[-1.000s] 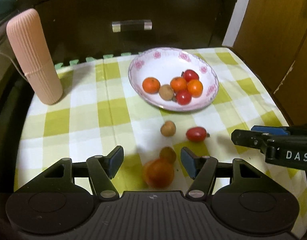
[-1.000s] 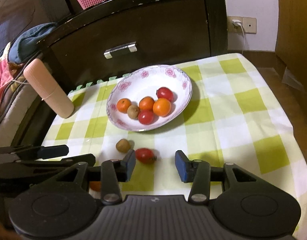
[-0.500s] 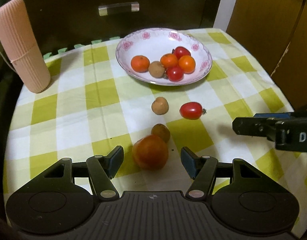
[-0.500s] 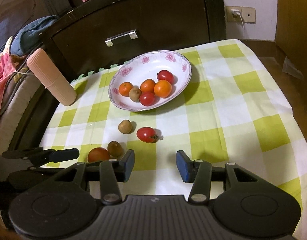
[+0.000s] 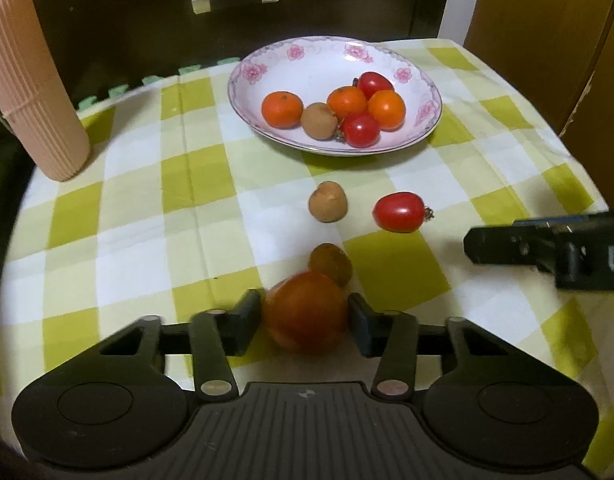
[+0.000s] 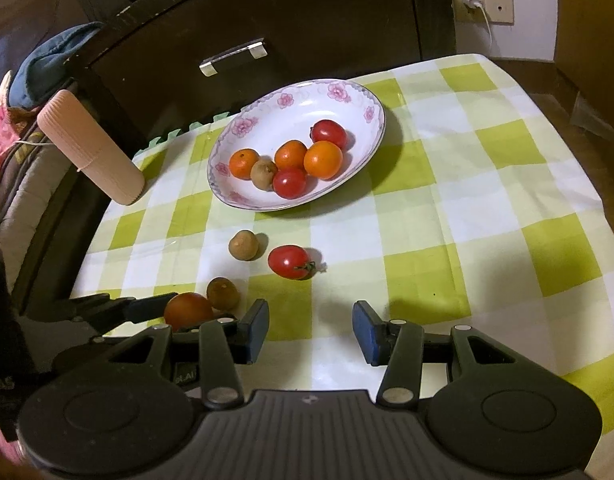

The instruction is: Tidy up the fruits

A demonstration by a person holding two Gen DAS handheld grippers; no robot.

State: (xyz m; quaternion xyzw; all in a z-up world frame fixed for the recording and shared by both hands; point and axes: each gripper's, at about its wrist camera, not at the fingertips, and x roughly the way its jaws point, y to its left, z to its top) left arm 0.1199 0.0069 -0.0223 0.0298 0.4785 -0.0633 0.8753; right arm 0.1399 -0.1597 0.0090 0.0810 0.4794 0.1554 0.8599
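Scene: A checked tablecloth [image 5: 147,208] carries a flowered plate [image 5: 307,60] already holding 6 small fruits, with 4 more loose on the cloth in front of it.

Left gripper [image 5: 305,316]: Its jaws have just been closing and now stand on either side of the large orange-red tomato [image 5: 305,312], the loose fruit lying farthest from the plate; both pads appear to press its flanks.

Right gripper [image 6: 310,330]: Jaws stand apart with only bare cloth between them, hovering in front of the plate and pinching nothing.

Loose fruit: A dark brown fruit [image 5: 331,264] touches the tomato on its plate side. A paler brown fruit [image 5: 328,202] and a red cherry tomato [image 5: 399,212] lie side by side closer to the plate, apart from each other.

Other item: A ribbed pink tube [image 5: 31,92] stands well to the left of the plate.

Risk, slip: The tomato is round and smooth; pads set low or off centre could let it squirt out as it is lifted.

Risk, knock: The dark brown fruit leaning on it may roll once its neighbour goes.

Risk, squeeze: A soft tomato could bruise under too firm a pinch.

Risk, landing: The 6 fruits crowd the plate's near side, so a careless drop could push 1 over the rim.
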